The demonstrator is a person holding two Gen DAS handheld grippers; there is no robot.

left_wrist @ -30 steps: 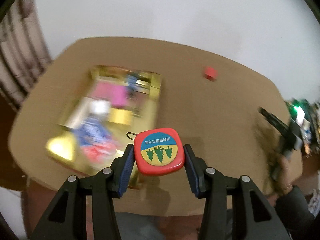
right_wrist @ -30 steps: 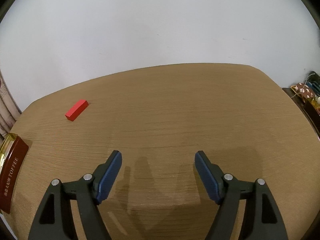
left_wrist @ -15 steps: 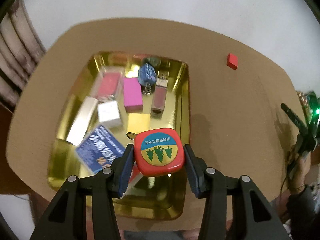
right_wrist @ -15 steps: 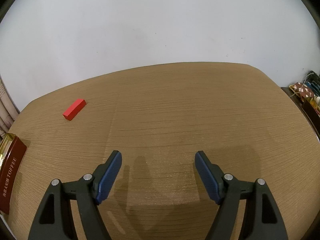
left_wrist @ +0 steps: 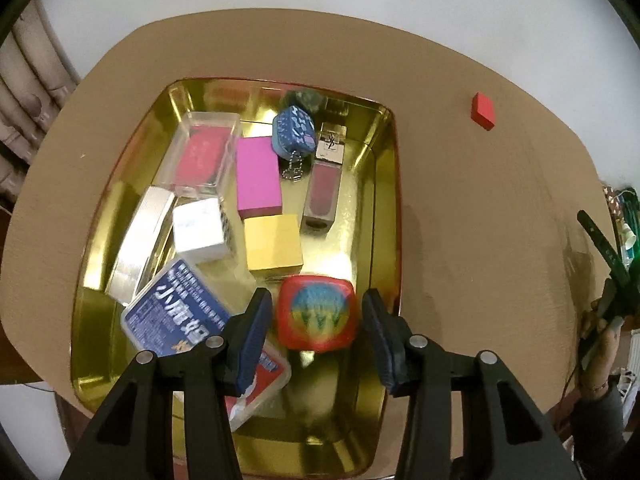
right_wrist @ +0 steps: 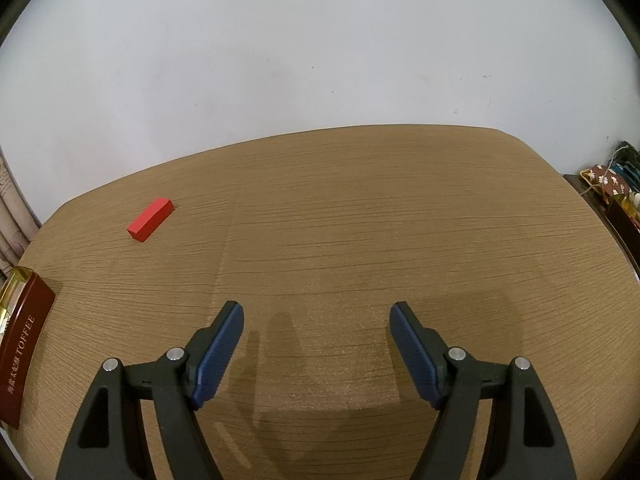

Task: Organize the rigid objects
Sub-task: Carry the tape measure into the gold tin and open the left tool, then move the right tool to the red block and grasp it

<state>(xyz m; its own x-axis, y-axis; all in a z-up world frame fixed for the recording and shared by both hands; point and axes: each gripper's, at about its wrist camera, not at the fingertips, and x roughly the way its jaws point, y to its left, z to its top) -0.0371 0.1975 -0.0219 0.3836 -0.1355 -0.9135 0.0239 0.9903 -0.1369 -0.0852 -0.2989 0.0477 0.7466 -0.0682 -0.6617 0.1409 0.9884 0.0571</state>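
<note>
In the left wrist view, a red tape measure (left_wrist: 316, 314) with a blue and yellow tree label shows blurred over the near right part of the gold tray (left_wrist: 385, 208). My left gripper (left_wrist: 316, 300) hangs above it with its jaws closing; a gap shows on each side, so the pads do not press on it. A small red block (left_wrist: 483, 111) lies on the wooden table to the right of the tray and appears far left in the right wrist view (right_wrist: 151, 220). My right gripper (right_wrist: 317, 308) stands open over bare table, nothing between its fingers.
The tray holds several items: a clear case (left_wrist: 202, 156), a magenta block (left_wrist: 258, 178), a yellow block (left_wrist: 273, 248), a white cube (left_wrist: 199, 230), a blue card box (left_wrist: 176, 312) and a small bottle (left_wrist: 325, 184). The tray's dark red side (right_wrist: 24, 352) sits at the right view's left edge. A hand (left_wrist: 600, 332) is at the table's right.
My left gripper moved over the tray and came lower. The tape measure, clamped between its pads before, now sits loose and blurred below them. The right gripper stayed still.
</note>
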